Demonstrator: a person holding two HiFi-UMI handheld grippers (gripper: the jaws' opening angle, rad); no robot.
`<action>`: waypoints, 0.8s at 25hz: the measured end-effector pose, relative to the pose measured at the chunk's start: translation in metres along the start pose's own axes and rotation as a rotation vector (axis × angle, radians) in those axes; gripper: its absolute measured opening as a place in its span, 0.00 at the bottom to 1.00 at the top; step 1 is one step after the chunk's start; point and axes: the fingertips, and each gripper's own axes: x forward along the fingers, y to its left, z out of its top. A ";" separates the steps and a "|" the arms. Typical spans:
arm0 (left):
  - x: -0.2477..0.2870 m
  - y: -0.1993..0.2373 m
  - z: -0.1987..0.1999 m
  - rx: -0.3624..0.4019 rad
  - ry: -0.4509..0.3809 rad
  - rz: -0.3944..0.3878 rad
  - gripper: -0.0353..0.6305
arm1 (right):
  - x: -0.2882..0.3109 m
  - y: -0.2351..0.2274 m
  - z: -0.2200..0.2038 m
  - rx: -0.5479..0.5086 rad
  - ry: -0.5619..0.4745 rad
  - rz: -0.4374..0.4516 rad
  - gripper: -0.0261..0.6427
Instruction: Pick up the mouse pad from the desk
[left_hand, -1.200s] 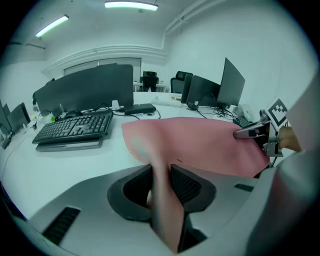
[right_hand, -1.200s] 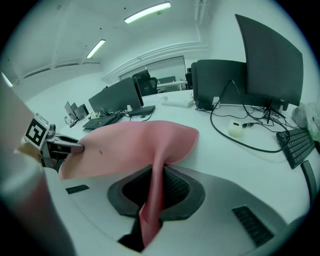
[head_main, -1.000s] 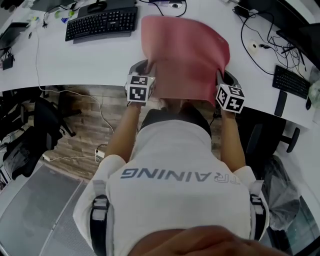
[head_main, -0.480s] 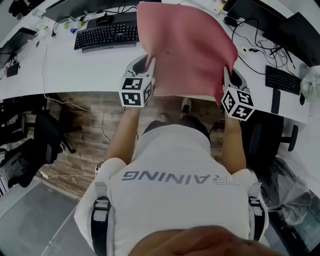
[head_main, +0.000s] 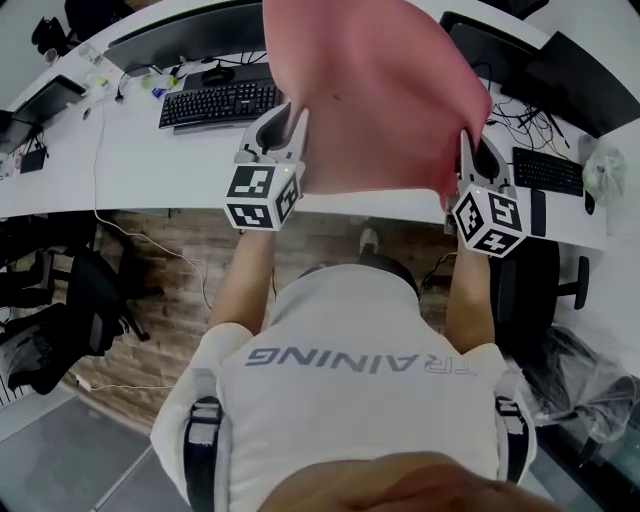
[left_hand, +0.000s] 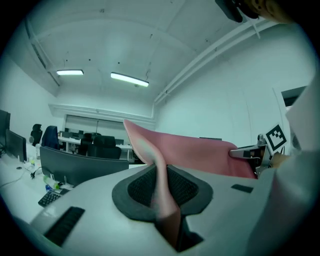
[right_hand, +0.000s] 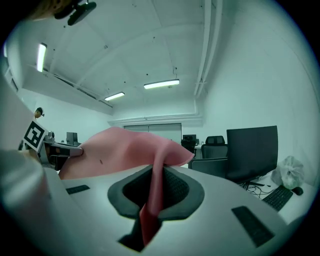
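Observation:
The pink mouse pad (head_main: 375, 90) hangs in the air above the white desk (head_main: 150, 160), stretched between both grippers. My left gripper (head_main: 298, 125) is shut on the pad's near left corner, and in the left gripper view the pink mouse pad (left_hand: 165, 185) is pinched between the dark pads. My right gripper (head_main: 463, 150) is shut on the near right corner; the right gripper view shows the mouse pad (right_hand: 155, 190) clamped the same way. Both grippers point nearly level. The far part of the pad curls over and hides the desk behind it.
A black keyboard (head_main: 222, 102) and a dark monitor (head_main: 170, 40) stand on the desk at the left. Another keyboard (head_main: 545, 172), monitors and cables lie at the right. Office chairs (head_main: 60, 300) stand on the wooden floor at the left.
Both grippers have risen together with the mouse pad, which has lifted clear of the desk and now fills more of the upper head view. Both grips on its corners hold.

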 end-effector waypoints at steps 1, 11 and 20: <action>-0.003 -0.002 0.009 0.006 -0.018 -0.002 0.19 | -0.004 0.000 0.008 -0.004 -0.018 -0.002 0.12; -0.032 -0.013 0.071 0.039 -0.159 -0.014 0.18 | -0.032 0.010 0.070 -0.040 -0.161 -0.012 0.12; -0.037 -0.017 0.075 0.035 -0.183 -0.019 0.18 | -0.041 0.014 0.079 -0.061 -0.183 -0.012 0.12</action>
